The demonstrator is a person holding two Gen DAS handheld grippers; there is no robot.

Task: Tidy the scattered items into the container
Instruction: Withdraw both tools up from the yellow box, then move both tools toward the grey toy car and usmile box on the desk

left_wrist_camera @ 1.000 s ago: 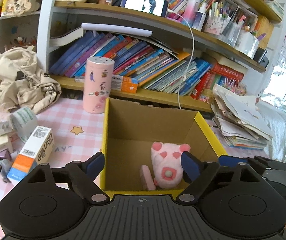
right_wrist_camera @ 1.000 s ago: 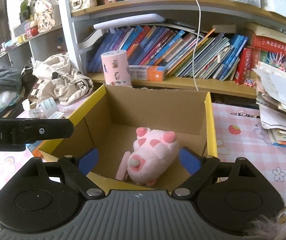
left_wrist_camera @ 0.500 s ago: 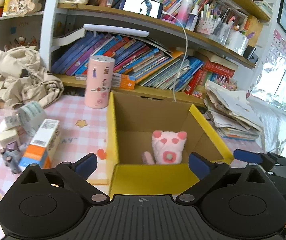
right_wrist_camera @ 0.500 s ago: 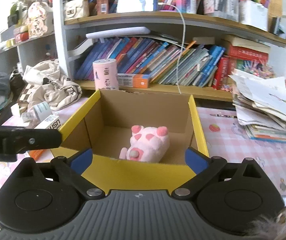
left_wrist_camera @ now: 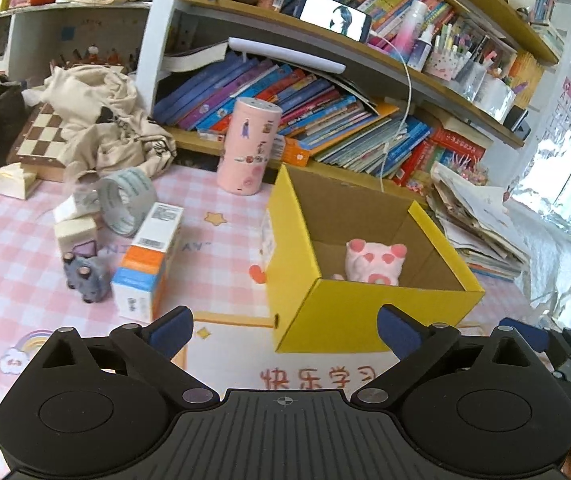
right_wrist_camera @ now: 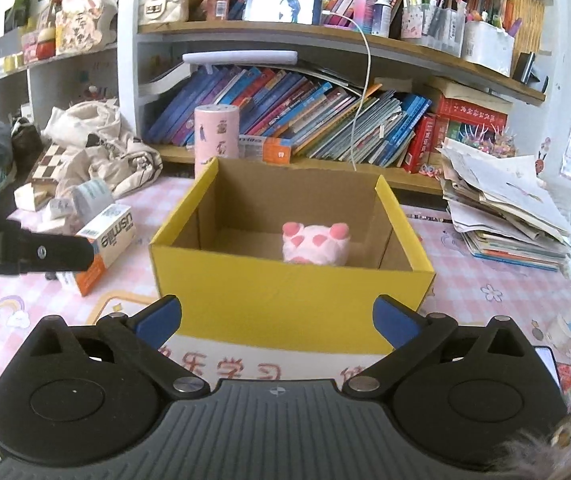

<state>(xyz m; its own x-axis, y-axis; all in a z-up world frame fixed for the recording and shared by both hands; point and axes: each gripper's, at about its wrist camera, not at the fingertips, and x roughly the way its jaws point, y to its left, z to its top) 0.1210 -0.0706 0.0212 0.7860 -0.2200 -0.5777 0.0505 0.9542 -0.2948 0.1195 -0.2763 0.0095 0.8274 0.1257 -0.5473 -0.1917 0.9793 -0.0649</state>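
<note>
A yellow cardboard box [left_wrist_camera: 369, 320] [right_wrist_camera: 285, 292] stands open on the pink checked mat. A pink plush toy [left_wrist_camera: 373, 266] [right_wrist_camera: 315, 244] lies inside it. Left of the box lie a white and orange usmile carton [left_wrist_camera: 147, 262] [right_wrist_camera: 103, 248], a roll of tape [left_wrist_camera: 127, 202], a small grey toy [left_wrist_camera: 85, 278] and small white blocks [left_wrist_camera: 75, 232]. My left gripper [left_wrist_camera: 285, 326] is open and empty, in front of the box. My right gripper [right_wrist_camera: 277, 318] is open and empty, also in front of the box. The left gripper's arm [right_wrist_camera: 25, 254] shows at the left of the right wrist view.
A pink cylinder [left_wrist_camera: 247, 146] stands behind the box near the bookshelf [left_wrist_camera: 325, 120]. A beige cloth [left_wrist_camera: 101, 132] and a chessboard [left_wrist_camera: 45, 136] lie at the back left. A paper stack [right_wrist_camera: 505, 208] lies to the right of the box.
Both grippers have pulled back and up from over the box, so its front wall now shows. The pink plush toy stays inside. Both stay open.
</note>
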